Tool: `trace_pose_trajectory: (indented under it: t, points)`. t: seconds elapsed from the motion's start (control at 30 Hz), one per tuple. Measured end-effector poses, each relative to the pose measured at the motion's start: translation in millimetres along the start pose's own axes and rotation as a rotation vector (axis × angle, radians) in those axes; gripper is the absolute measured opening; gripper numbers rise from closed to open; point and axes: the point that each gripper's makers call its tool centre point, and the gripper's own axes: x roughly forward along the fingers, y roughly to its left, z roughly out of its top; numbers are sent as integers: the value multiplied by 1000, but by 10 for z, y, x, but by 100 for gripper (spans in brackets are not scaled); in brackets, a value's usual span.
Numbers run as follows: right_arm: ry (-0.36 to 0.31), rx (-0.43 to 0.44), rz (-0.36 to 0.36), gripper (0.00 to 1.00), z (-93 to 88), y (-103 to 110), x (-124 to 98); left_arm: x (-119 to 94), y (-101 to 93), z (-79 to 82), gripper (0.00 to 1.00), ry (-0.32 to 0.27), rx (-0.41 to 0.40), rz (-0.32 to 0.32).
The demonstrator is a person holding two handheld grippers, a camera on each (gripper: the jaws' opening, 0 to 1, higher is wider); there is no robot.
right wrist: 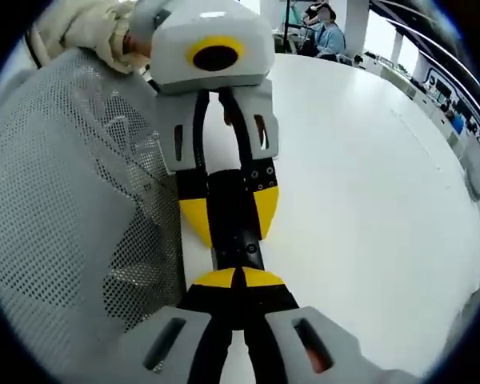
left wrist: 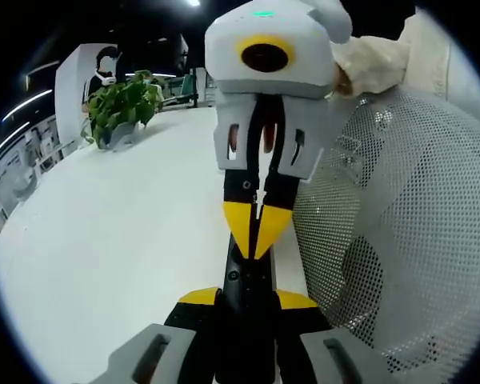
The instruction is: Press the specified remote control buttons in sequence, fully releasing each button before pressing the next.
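A slim black remote control (left wrist: pixel 248 276) lies held over the edge of the white table (left wrist: pixel 128 224). My left gripper (left wrist: pixel 248 298) is shut on it, with a yellow fingertip (left wrist: pixel 200 296) on each long side. Facing it, my right gripper (left wrist: pixel 256 230) is shut, its yellow tips meeting in a point that touches the far part of the remote. In the right gripper view the right gripper (right wrist: pixel 240 278) shows its tips together at the near end of the remote (right wrist: pixel 238 236), and the left gripper (right wrist: pixel 230 210) clasps the remote from the other side.
A white mesh chair back (left wrist: pixel 400 224) stands right beside the grippers, also as the chair back (right wrist: pixel 64 176). A potted plant (left wrist: pixel 124 108) sits at the table's far end. A person's cream sleeve (left wrist: pixel 376 60) is behind the right gripper. Seated people (right wrist: pixel 324 32) are in the background.
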Motion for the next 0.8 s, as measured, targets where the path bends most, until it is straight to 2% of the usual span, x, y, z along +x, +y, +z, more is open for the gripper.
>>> trace_pose_trajectory:
  t: [0.1, 0.3, 0.47, 0.63, 0.67, 0.7, 0.8]
  points:
    - [24, -14, -5, 0, 4, 2, 1, -3, 0, 2, 25, 0, 0, 0]
    - [45, 21, -20, 0, 1, -12, -6, -8, 6, 2, 25, 3, 1, 2]
    - [-17, 44, -23, 0, -9, -15, -27, -11, 7, 4, 25, 6, 3, 1]
    - [21, -17, -28, 0, 22, 5, -11, -10, 8, -2, 25, 8, 6, 0]
    - [31, -70, -36, 0, 28, 1, -11, -11, 8, -1, 25, 9, 7, 0]
    - [35, -88, -39, 0, 32, 5, -10, -12, 6, -2, 25, 9, 8, 0]
    - [38, -113, -45, 0, 35, 18, -2, -14, 3, -1, 25, 9, 14, -1]
